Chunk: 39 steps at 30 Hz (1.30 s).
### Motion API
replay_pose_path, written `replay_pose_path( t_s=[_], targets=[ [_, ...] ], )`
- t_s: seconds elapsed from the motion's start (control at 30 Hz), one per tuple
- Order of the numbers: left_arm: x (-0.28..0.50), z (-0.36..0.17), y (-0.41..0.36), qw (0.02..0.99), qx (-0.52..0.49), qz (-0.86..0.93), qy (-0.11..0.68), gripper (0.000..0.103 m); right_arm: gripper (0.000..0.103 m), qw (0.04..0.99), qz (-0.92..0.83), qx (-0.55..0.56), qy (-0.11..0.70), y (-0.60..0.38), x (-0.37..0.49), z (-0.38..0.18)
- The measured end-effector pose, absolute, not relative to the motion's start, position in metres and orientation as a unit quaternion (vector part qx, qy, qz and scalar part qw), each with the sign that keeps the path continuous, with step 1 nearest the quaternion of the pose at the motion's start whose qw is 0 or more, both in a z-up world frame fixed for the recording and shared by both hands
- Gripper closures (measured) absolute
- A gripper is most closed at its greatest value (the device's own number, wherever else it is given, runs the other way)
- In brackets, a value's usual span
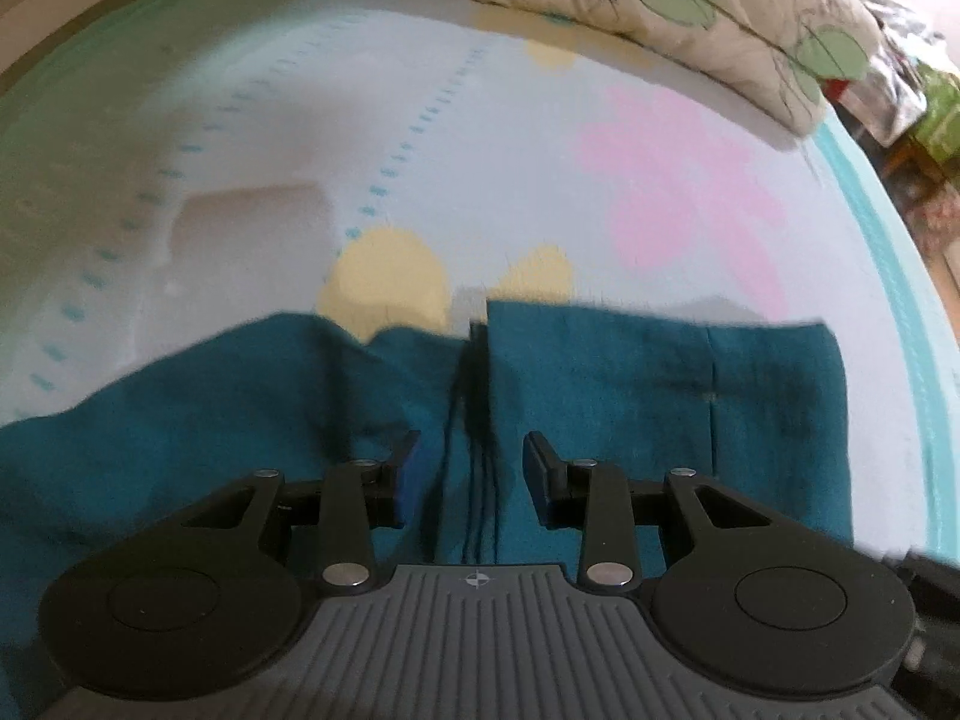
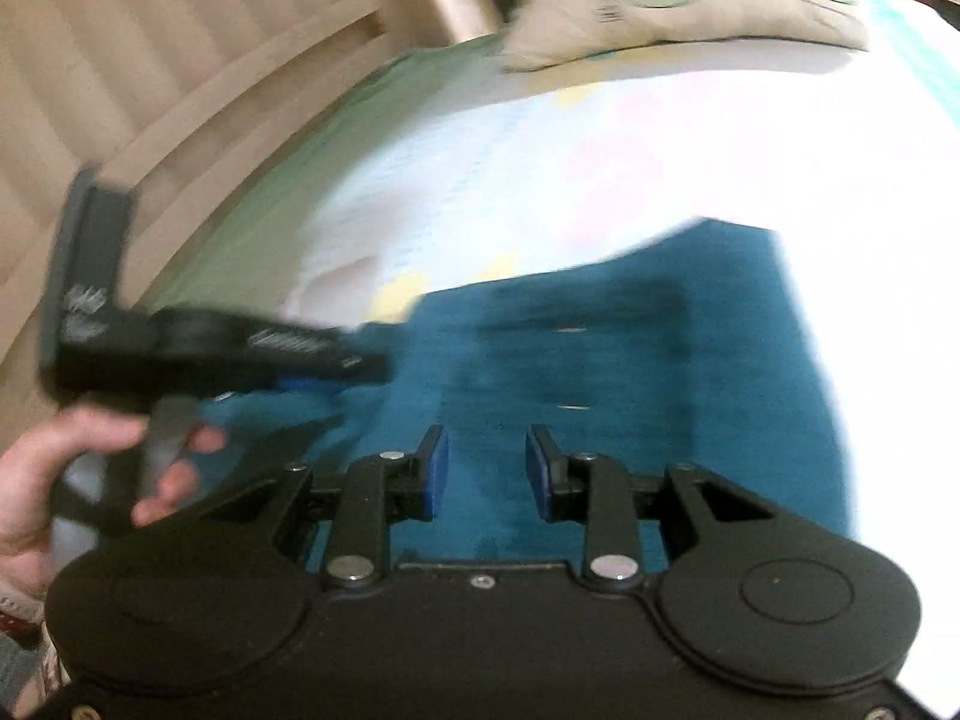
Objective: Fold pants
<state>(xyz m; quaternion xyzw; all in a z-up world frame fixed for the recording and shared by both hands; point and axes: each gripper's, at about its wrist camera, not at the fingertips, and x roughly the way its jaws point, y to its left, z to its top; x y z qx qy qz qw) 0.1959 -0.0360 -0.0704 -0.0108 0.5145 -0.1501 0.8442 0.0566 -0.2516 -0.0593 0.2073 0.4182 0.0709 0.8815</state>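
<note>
The teal pants (image 1: 630,396) lie spread on a bed covered by a pale sheet (image 1: 510,180) printed with pink and yellow shapes; a leaf-print pillow (image 1: 690,6) sits at the far end, well apart from the cloth. In the left wrist view the far edge of the pants runs across the middle of the picture, with a dark drawstring (image 1: 474,408) trailing down between two flat panels, so this looks like the waist end. The left claw (image 1: 471,474) hangs just over the cloth with its fingers spread and nothing between them; the string passes under the gap without being pinched. The right claw (image 2: 485,468) is likewise spread and empty, hovering above the flat teal fabric (image 2: 600,360). The right wrist view is blurred, but it shows the other claw off to its left over the same cloth, gripped by the person's hand (image 2: 72,468). As I judge it, a fold has not yet been started here, or one is done and the next is being lined up: both claws are placed to take hold. The next move calls for each claw to drop onto an edge or corner of the pants, close on a single layer or the whole stack as intended, and lift both sides together so the cloth carries over evenly without bunching or catching the drawstring.
</note>
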Motion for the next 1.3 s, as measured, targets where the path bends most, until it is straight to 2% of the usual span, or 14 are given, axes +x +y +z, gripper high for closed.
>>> replay_pose_path(
  t_s=[0.13, 0.47, 0.6, 0.77, 0.9, 1.0, 1.07, 1.13, 1.23, 1.3],
  targets=[
    [0.182, -0.07, -0.034, 0.85, 0.013, -0.137, 0.509, 0.068, 0.062, 0.882, 0.035, 0.227, 0.411, -0.277, 0.042, -0.074],
    [0.166, -0.097, -0.018, 0.832, -0.037, -0.126, 0.54, 0.067, 0.062, 0.88, 0.05, 0.262, 0.394, -0.27, 0.026, -0.09],
    [0.164, -0.099, -0.026, 0.836, -0.023, -0.142, 0.529, 0.051, 0.062, 0.886, 0.058, 0.266, 0.375, -0.277, 0.023, -0.092],
    [0.158, -0.103, -0.031, 0.848, -0.016, -0.141, 0.51, 0.045, 0.062, 0.898, 0.059, 0.264, 0.348, -0.283, 0.024, -0.092],
    [0.158, -0.108, -0.04, 0.853, -0.008, -0.149, 0.501, 0.034, 0.062, 0.894, 0.055, 0.291, 0.336, -0.291, 0.023, -0.095],
    [0.158, -0.107, -0.046, 0.852, 0.001, -0.138, 0.505, 0.034, 0.062, 0.891, 0.047, 0.299, 0.34, -0.296, 0.021, -0.098],
    [0.157, -0.105, -0.048, 0.853, 0.0, -0.129, 0.506, 0.041, 0.062, 0.888, 0.043, 0.305, 0.341, -0.298, 0.02, -0.1],
    [0.155, -0.103, -0.048, 0.859, -0.006, -0.132, 0.494, 0.09, 0.062, 0.886, 0.04, 0.31, 0.342, -0.3, 0.019, -0.102],
    [0.15, -0.093, -0.042, 0.86, -0.038, -0.121, 0.494, 0.098, 0.062, 0.883, 0.033, 0.315, 0.346, -0.301, 0.017, -0.104],
    [0.14, -0.081, -0.041, 0.868, -0.047, -0.116, 0.48, 0.098, 0.062, 0.882, 0.03, 0.315, 0.348, -0.302, 0.016, -0.105]
  ],
)
